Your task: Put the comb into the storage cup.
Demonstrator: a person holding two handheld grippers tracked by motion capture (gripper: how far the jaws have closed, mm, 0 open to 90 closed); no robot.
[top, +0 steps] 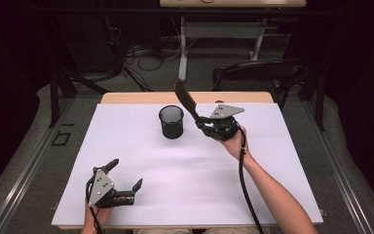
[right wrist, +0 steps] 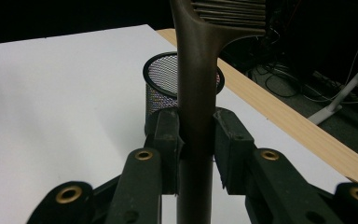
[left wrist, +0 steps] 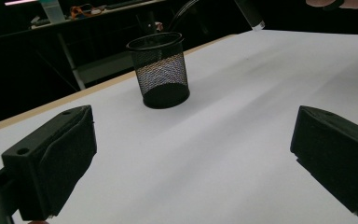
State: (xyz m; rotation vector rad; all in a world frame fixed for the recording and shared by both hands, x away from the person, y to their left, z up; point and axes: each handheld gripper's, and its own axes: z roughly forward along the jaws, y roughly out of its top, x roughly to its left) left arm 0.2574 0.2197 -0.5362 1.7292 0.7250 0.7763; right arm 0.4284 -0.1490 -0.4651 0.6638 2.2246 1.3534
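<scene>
The right gripper clamps a dark comb by its handle, raised just right of the black mesh cup standing on the white table. The left gripper rests wide open and empty near the front edge, well apart from both.

The right hand-held gripper clamps a dark spatula, raised and tilted just beside a black mesh cup on the white tabletop. The left hand-held gripper rests near the front edge, jaws spread, well apart from the cup.

Probably lab: floor cables, desks
</scene>
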